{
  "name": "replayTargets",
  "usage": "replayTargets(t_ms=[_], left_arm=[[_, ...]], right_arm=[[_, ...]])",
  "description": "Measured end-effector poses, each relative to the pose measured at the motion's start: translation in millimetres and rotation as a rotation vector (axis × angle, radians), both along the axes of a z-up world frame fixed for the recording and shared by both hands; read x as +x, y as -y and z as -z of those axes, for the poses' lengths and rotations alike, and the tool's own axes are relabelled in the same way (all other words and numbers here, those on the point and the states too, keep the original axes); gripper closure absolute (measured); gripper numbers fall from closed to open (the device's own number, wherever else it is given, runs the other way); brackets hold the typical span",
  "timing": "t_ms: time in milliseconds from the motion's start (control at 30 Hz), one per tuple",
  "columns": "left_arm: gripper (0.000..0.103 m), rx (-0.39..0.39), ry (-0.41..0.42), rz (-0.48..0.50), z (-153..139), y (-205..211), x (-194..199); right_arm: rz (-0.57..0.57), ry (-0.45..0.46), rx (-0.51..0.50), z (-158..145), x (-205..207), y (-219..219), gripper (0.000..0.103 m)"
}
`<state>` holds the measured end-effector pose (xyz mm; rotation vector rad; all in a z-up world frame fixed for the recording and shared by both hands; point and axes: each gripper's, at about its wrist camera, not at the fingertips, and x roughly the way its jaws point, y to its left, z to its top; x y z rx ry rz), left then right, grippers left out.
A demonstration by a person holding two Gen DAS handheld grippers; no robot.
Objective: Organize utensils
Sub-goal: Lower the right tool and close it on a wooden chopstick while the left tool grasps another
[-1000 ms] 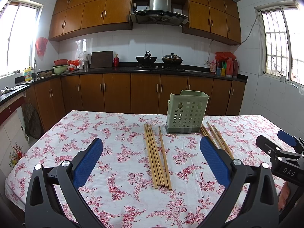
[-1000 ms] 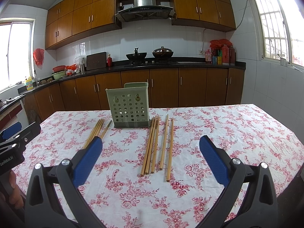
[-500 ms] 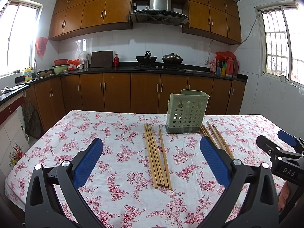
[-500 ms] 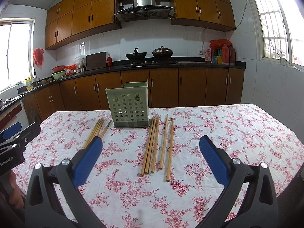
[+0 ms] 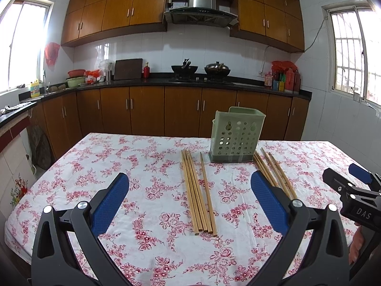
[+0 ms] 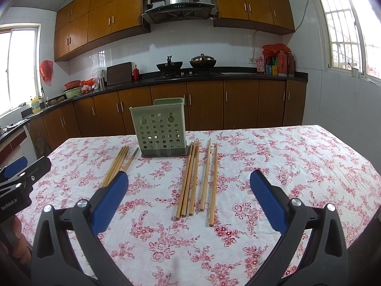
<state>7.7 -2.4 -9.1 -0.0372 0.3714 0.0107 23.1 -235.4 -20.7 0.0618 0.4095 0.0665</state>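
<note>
Nothing is picked up yet — my left claw [image 5: 190, 199] and right claw [image 6: 189, 196] are both wide open. Next I grab chopsticks [image 6: 190, 178] for the green holder [image 6: 160, 131].

Pale green holder [image 5: 237, 136], tan chopsticks [image 5: 197, 191], red-flowered white tablecloth [image 5: 142, 166].

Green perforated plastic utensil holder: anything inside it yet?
Nothing rises above the rim of the green perforated plastic utensil holder, and its holes show no sticks. Its floor is hidden by the walls. The wooden chopsticks all lie on the floral tablecloth.
</note>
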Motion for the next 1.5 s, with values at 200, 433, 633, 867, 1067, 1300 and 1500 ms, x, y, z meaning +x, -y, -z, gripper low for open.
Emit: replayTargets(t_ms=[200,433,633,867,1067,1300,1500], left_arm=[[0.002,0.009,-0.118,-0.072,14.7,-11.8,26.2],[0.002,-0.100,-0.282,-0.115,32.9,-42.2,60.6],[0.003,-0.128,-0.369,-0.088,45.8,-51.6,84.2],[0.031,-0.138,-0.448,-0.028,58.9,-48.0,103.3],[0.051,-0.125,-0.505,0.030,70.0,-36.0,123.9],[0.066,-0.092,-0.560,0.065,80.3,-26.4,141.6],[0.070,-0.071,-0.563,0.030,80.8,-31.0,148.2]], right_arm=[[0.081,-0.112,0.008,11.8,32.5,13.8,0.004],[0.163,-0.360,0.049,42.3,99.2,42.4,0.051],[0.140,-0.476,0.105,65.0,136.5,44.6,0.069],[0.130,-0.505,0.004,83.0,156.5,26.1,0.082],[0.176,-0.496,0.016,83.6,156.9,40.2,0.095],[0.173,-0.485,-0.015,82.3,149.5,38.7,0.095],[0.174,-0.486,-0.016,83.3,152.8,39.0,0.095]])
